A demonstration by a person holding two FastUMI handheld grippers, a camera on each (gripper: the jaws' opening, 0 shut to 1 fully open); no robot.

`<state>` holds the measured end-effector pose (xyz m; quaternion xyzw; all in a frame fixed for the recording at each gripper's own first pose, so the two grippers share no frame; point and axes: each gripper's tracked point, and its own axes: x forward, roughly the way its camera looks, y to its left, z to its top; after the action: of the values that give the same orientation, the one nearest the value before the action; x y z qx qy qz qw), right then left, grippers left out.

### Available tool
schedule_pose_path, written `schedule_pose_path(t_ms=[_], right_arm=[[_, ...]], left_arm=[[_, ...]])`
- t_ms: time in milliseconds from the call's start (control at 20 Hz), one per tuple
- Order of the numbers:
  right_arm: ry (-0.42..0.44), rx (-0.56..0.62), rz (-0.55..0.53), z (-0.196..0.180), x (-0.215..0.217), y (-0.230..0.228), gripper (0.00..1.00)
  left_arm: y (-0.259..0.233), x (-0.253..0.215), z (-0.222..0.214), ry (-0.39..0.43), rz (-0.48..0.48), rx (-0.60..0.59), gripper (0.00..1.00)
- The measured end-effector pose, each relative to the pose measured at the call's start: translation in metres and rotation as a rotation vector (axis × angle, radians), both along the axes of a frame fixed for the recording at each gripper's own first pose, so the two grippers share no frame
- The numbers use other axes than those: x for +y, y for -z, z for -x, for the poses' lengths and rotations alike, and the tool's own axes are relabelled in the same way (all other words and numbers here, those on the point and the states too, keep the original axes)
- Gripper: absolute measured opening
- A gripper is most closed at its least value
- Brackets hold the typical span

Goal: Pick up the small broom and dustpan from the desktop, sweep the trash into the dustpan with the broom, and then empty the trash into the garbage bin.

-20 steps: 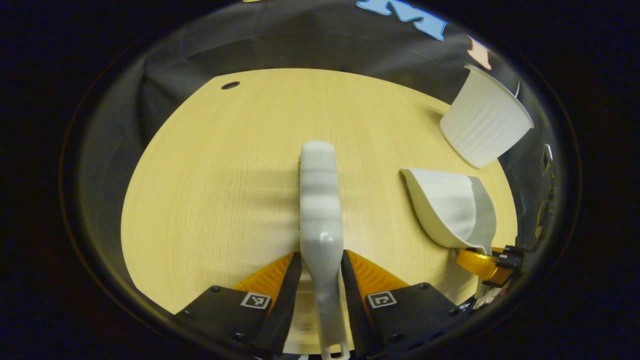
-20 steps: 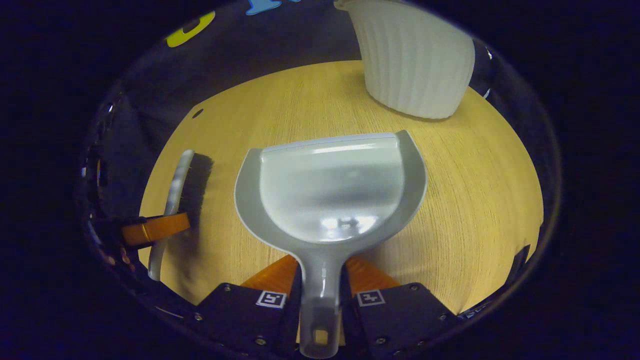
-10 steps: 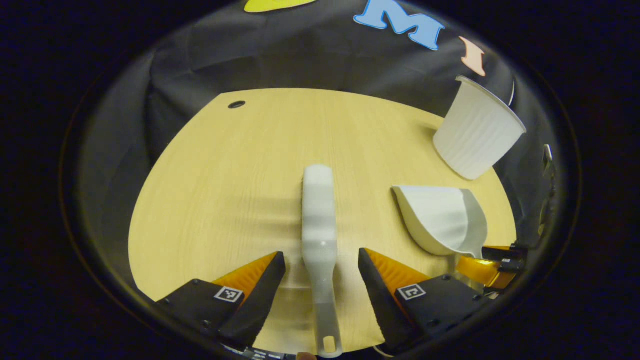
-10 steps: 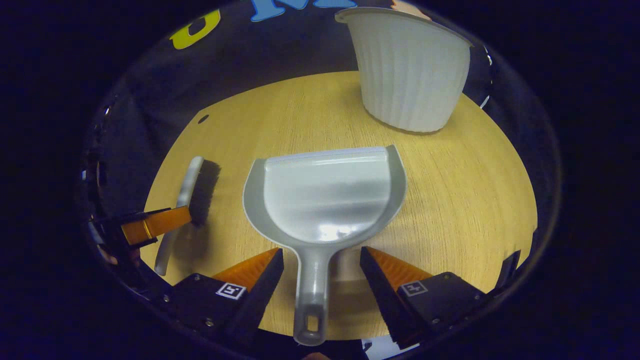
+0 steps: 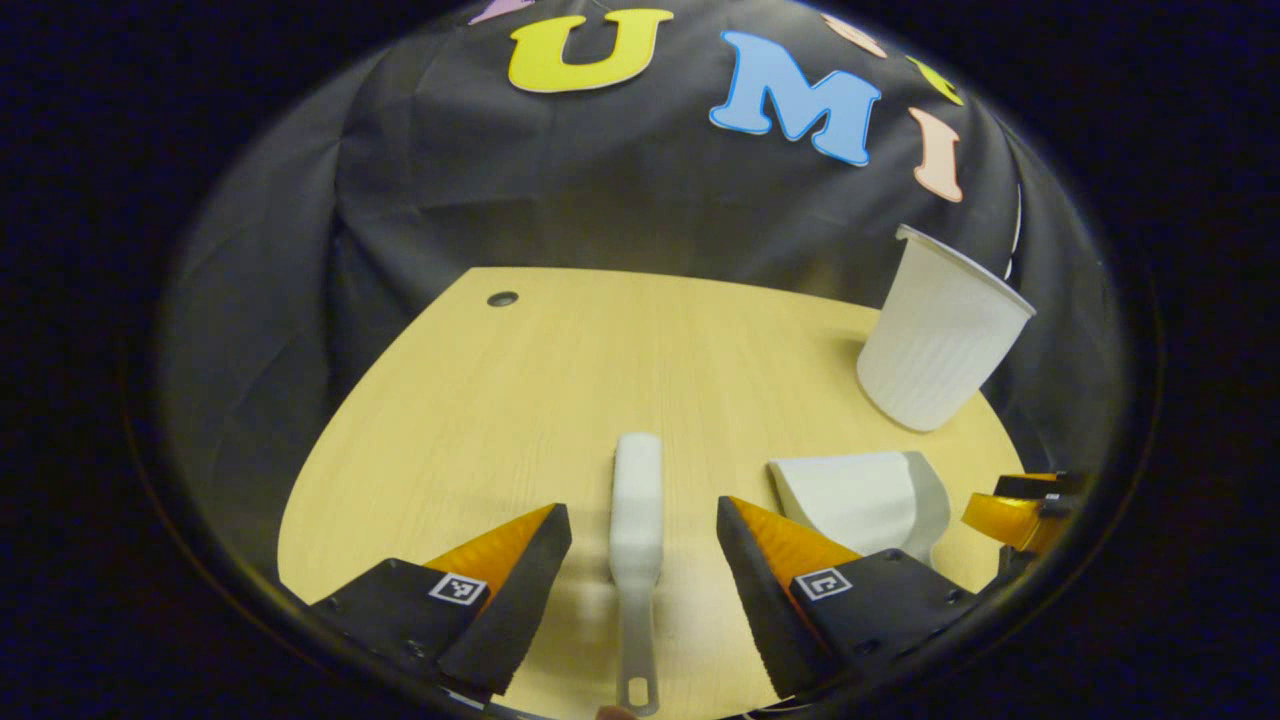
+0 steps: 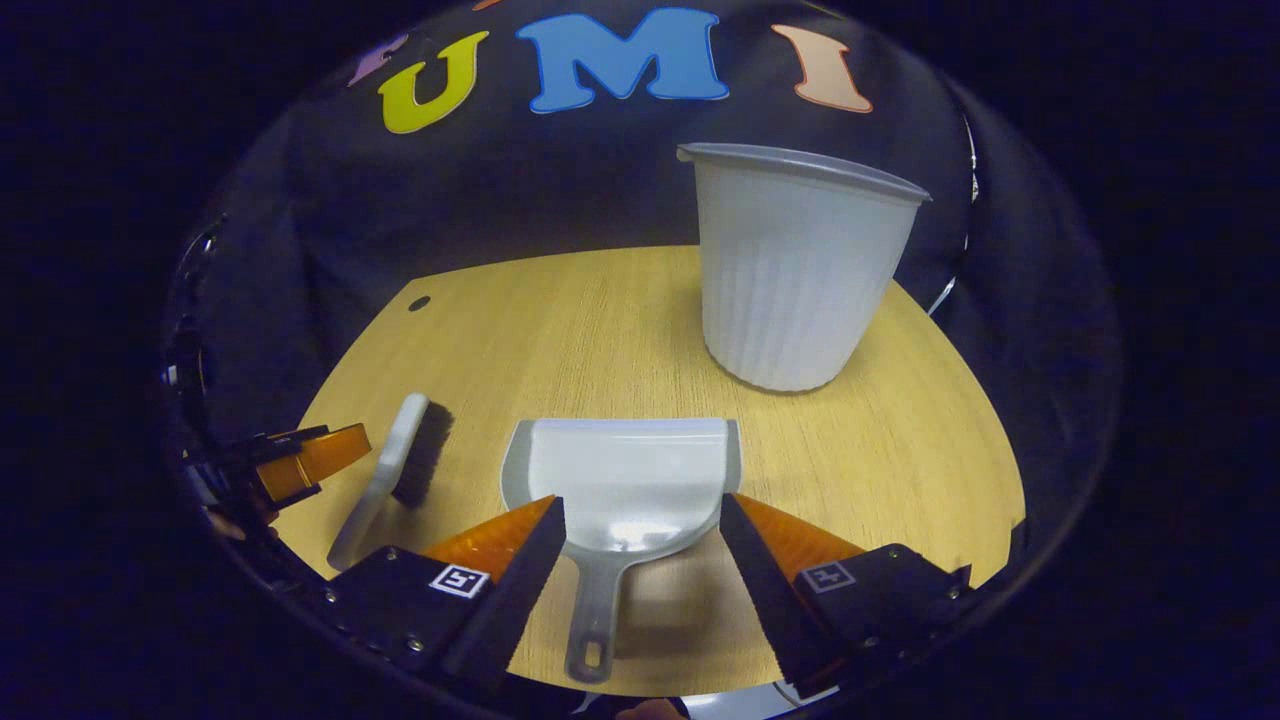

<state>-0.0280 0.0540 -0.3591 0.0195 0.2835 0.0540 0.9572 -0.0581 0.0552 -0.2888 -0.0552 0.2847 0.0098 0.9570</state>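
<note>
Broom (image 5: 637, 500) and dustpan (image 6: 625, 480) lie flat on the table (image 6: 620, 320), each between spread jaws of its gripper, left (image 5: 643, 530) and right (image 6: 642, 525), untouched. Garbage bin (image 6: 795, 280) stands behind the dustpan.

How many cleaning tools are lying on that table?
2: a small broom on the left side of the table, and a dustpan beside it, in front of the white bin. Nothing appears hidden.

Dim booth; overhead light on counter (image 5: 480, 420). Glare spot on dustpan (image 6: 630, 480). Soft shadow beside bin (image 6: 795, 270). Strong fisheye bending at edges; slight blur.
</note>
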Motion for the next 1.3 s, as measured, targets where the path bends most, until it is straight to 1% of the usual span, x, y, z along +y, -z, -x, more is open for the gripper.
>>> schedule_pose_path(t_ms=[250,500,650,800,900,1050,1300], right_arm=[[0.015,-0.207,0.079,-0.004,-0.014,-0.040,0.97],[0.021,-0.381,0.085,-0.006,-0.022,-0.082,0.97],[0.019,-0.472,0.079,0.000,-0.029,-0.113,0.96],[0.055,-0.552,0.088,0.000,-0.036,-0.125,0.96],[0.083,-0.589,0.070,0.005,-0.036,-0.138,0.96],[0.093,-0.636,0.091,0.006,-0.036,-0.149,0.97],[0.112,-0.628,0.130,0.010,-0.031,-0.144,0.96]], left_arm=[[-0.047,-0.010,0.000,-0.022,-0.039,-0.166,0.96],[-0.086,-0.020,0.009,-0.059,-0.025,-0.298,0.96],[-0.112,-0.024,0.016,-0.060,-0.076,-0.385,0.96],[-0.144,-0.028,0.024,-0.036,-0.126,-0.471,0.96],[-0.159,-0.029,0.028,-0.027,-0.155,-0.504,0.95],[-0.176,-0.036,0.034,-0.016,-0.130,-0.548,0.96],[-0.183,-0.039,0.035,0.022,-0.125,-0.576,0.96]])
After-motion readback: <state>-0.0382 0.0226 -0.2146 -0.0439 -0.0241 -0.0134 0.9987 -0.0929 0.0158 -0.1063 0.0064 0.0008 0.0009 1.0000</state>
